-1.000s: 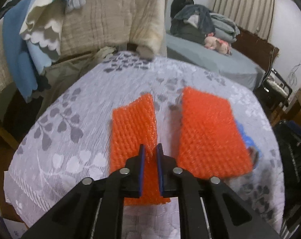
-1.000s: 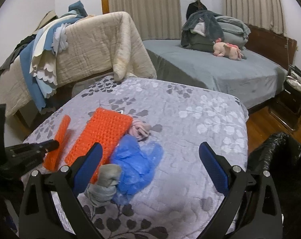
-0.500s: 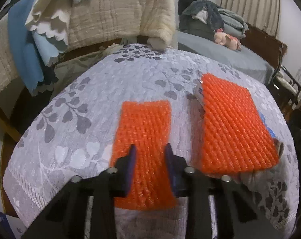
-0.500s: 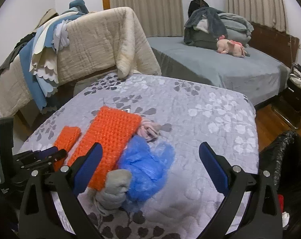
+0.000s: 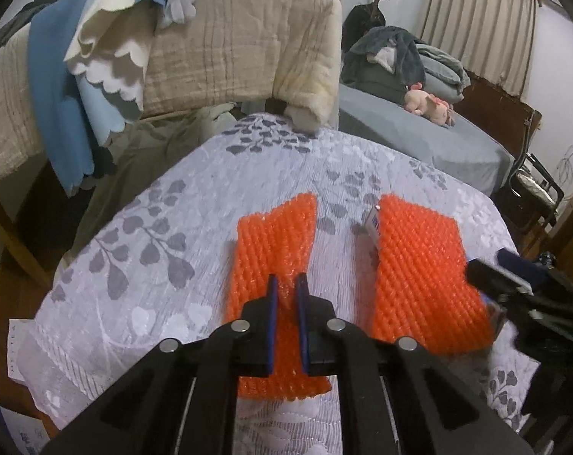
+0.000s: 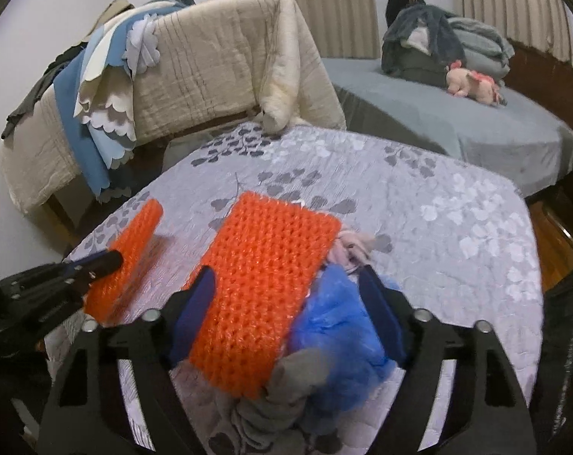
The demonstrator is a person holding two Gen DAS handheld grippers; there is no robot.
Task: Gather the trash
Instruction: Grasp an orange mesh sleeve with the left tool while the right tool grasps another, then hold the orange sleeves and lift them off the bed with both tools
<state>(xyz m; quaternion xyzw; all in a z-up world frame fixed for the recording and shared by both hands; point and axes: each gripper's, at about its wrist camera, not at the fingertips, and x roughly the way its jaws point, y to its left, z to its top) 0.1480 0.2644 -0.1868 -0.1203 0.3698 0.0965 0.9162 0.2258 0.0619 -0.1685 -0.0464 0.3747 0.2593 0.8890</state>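
Pinching small orange wrap (image 5: 271, 242), left fingers (image 5: 272, 299)

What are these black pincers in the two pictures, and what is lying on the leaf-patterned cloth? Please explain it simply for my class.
No robot is here: a person carries a black two-fingered tool in each hand, and a wide-angle camera on each tool looks along its fingers. One picture comes from the left tool, the other from the right tool.

On the grey quilted cloth with leaf print lie two pieces of orange bubbly plastic wrap, a crumpled blue plastic bag, a grey rag and a pink bundle.

The left tool is shut on the smaller orange piece. The right tool's jaws are closing, with the larger orange piece and the blue bag between them. I cannot say it grips them yet.
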